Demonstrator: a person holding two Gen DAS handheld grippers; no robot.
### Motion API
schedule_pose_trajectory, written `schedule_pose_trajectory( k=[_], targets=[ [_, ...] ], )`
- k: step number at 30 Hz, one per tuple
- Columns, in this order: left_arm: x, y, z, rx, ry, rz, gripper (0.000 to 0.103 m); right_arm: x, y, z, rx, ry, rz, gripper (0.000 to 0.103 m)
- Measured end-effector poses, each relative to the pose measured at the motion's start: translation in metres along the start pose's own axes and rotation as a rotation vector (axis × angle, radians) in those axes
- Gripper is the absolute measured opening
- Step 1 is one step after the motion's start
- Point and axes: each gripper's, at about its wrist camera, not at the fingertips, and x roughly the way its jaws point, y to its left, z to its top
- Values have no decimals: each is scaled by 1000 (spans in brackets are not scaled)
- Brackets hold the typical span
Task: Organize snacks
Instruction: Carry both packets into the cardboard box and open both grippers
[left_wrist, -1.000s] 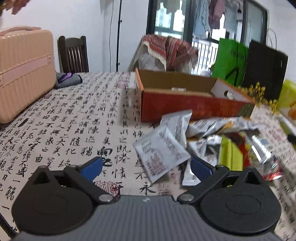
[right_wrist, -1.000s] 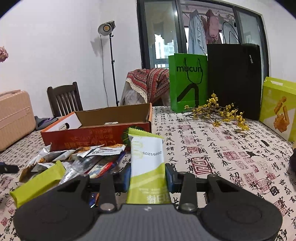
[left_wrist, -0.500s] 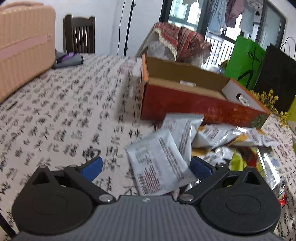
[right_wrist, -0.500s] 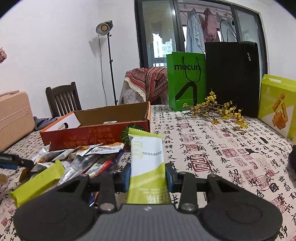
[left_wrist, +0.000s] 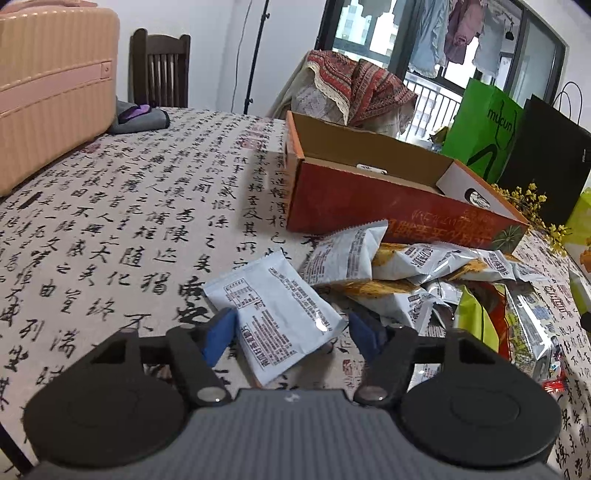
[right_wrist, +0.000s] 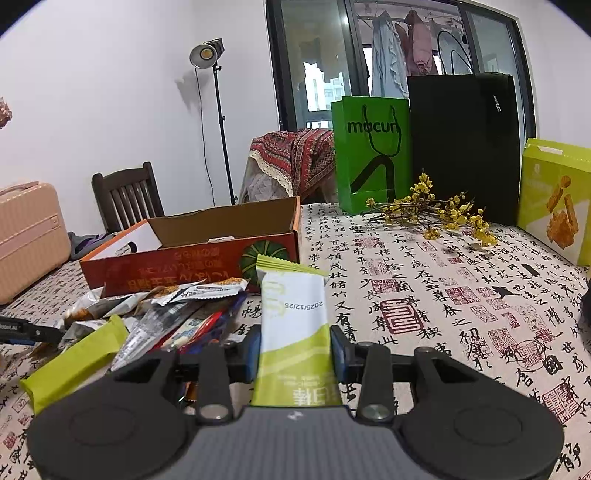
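The left gripper (left_wrist: 291, 326) has just been closing around a white snack packet (left_wrist: 275, 314) lying on the worktop (left_wrist: 110, 221); its left pad touches the packet's edge, the right pad stands just clear. The snack pile (left_wrist: 443, 288) lies at 2 o'clock from the packet, against the open red carton (left_wrist: 369, 199). The right gripper (right_wrist: 295, 350) pinches an upright green-and-white snack bar (right_wrist: 293, 325), with the carton at 11 o'clock.

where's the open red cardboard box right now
The red box sits on the calligraphy tablecloth, left of centre in the right wrist view, just behind the snack pile and in front of the wooden chair.
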Motion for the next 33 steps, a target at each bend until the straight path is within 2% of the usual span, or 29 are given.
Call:
schedule_pose_trajectory(
  k=[7,15,25,33],
  targets=[
    [-20,1,3,14,-69,-1,67,-1,2,0,-5,-3,1,37],
    [-41,-15,22,47,-164,-36,66,-4,10,10,-24,-26,6,37],
    [-38,-51,60,62,-231,-93,65,6,23,50,-51,-105,33,37],
    [-19,-85,102,80,-260,-122,64,38,33,90,-64,-136,51,37]
  ],
)
